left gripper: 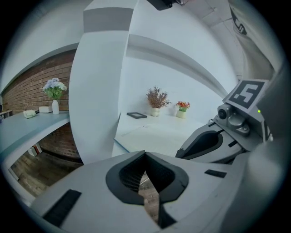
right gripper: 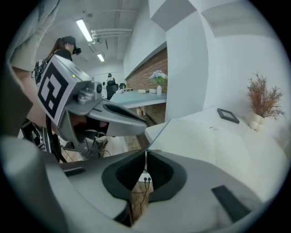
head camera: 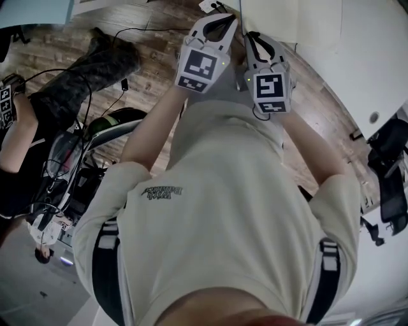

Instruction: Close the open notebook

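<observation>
Both grippers are held up in front of my chest, over the near corner of a white table (head camera: 357, 57). On the table lies a flat pale sheet with a thin blue edge (left gripper: 136, 134), apparently the open notebook; in the right gripper view it cannot be told from the tabletop (right gripper: 204, 145). The left gripper (head camera: 231, 19) is shut, its tips meeting (left gripper: 145, 153) with nothing between them. The right gripper (head camera: 250, 35) beside it is also shut and empty (right gripper: 146, 153). Neither touches the notebook.
At the table's far side are a dark picture frame (left gripper: 137, 115), a vase of dried twigs (left gripper: 157, 102) and a small flower pot (left gripper: 183, 109). A white pillar (left gripper: 102, 91) rises at the table's left. Cables run over the wooden floor (head camera: 137, 48); another person (head camera: 19, 127) is at left.
</observation>
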{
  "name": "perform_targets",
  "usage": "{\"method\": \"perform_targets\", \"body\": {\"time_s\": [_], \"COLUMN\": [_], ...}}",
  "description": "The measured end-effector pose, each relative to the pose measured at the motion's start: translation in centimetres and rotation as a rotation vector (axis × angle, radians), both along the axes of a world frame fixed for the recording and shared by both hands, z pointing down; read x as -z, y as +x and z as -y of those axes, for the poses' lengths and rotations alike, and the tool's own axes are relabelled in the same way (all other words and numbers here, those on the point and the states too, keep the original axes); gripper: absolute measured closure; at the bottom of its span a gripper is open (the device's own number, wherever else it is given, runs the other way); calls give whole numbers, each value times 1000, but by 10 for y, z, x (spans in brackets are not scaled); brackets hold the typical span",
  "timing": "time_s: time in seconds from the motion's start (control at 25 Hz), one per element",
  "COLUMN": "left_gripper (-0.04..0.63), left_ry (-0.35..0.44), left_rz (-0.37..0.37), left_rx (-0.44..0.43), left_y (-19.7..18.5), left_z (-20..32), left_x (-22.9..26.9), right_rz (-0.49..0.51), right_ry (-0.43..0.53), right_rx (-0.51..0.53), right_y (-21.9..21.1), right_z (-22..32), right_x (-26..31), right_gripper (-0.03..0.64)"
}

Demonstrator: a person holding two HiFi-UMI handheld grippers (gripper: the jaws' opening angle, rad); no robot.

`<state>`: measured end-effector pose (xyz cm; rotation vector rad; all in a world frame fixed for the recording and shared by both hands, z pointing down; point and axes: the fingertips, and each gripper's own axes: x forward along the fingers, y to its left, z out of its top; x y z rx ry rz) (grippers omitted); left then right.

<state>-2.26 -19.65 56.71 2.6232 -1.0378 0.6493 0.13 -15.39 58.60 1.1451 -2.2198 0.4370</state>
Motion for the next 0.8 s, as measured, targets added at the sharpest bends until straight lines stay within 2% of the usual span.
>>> {"method": "perform_targets", "body": {"time_s": [0.16, 0.28, 0.52, 0.8], "left_gripper": [581, 581, 581, 581], "left_ry": [13, 29, 52, -36], "left_rz": [-26, -42, -39, 31], "left_rx": [-51, -99, -242, -331], "left_y": [0, 18, 83, 152], "left_z": [16, 21, 16, 0], "left_x": [20, 42, 68, 23], "right_rz": [53, 86, 83, 3], "right_ry": [48, 100, 211, 178], "right_rx": [-50, -126, -350, -573], "right_y": [-6, 13, 98, 199], "right_z": [15, 21, 24, 20], "right_x": [36, 70, 104, 65], "right_gripper": [600, 600, 600, 598]}}
